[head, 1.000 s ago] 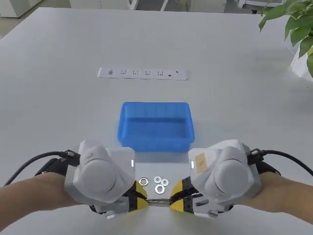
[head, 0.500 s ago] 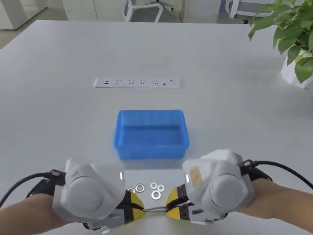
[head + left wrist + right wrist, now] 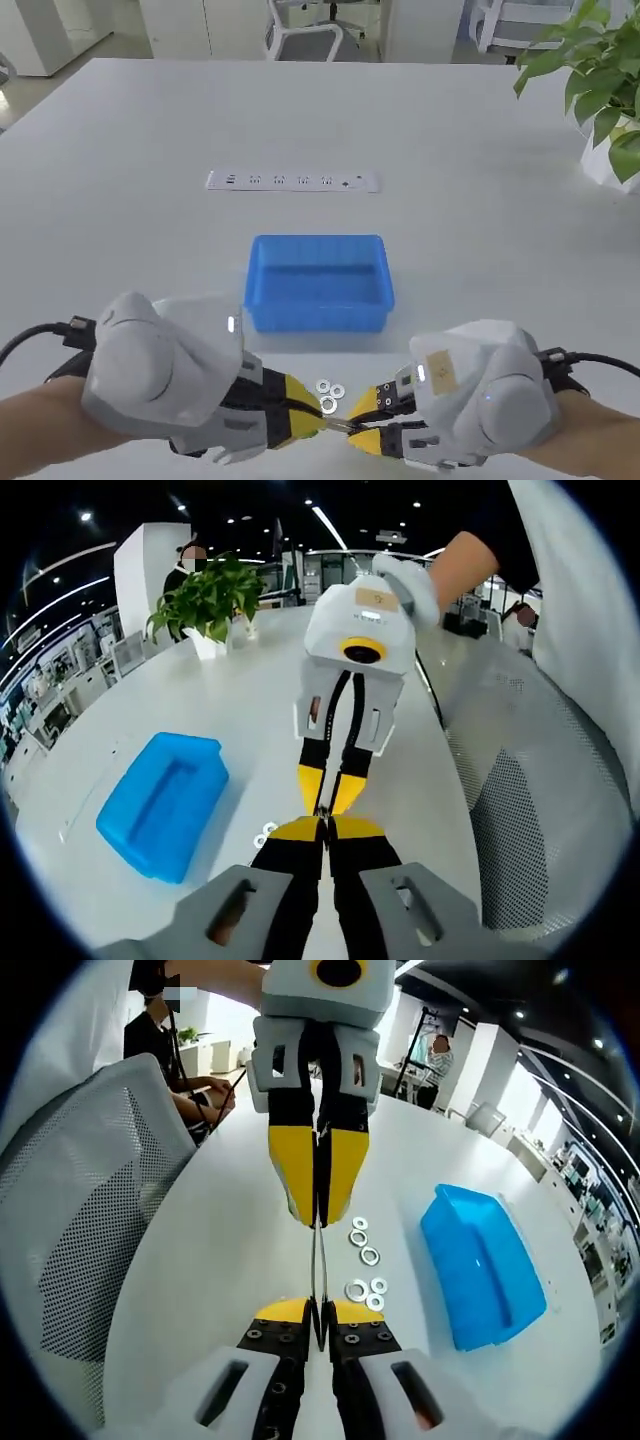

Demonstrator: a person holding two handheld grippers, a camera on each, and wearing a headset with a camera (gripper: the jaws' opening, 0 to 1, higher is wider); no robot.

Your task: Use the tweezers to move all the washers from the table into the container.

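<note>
The thin metal tweezers [image 3: 338, 424] hang just above the table, held end to end between my two grippers. My left gripper [image 3: 316, 420] is shut on one end and my right gripper [image 3: 362, 428] on the other, yellow tips almost meeting. In the right gripper view the tweezers [image 3: 318, 1260] run from my right gripper [image 3: 318, 1312] up to the left gripper [image 3: 318, 1215]. Several steel washers [image 3: 366, 1272] lie on the table beside them, towards the blue container [image 3: 484, 1260]. In the head view the washers [image 3: 331, 391] sit just beyond the tips, before the container [image 3: 319, 283].
A white power strip [image 3: 292, 181] lies beyond the container. A potted plant [image 3: 598, 90] stands at the far right. A mesh office chair [image 3: 85, 1210] is near the table's front edge. People are in the room behind [image 3: 175, 1050].
Both grippers stay shut on the tweezers. Their tips have drawn closer together, and the left gripper has turned and now covers part of the washer group. The head camera tilted up.
</note>
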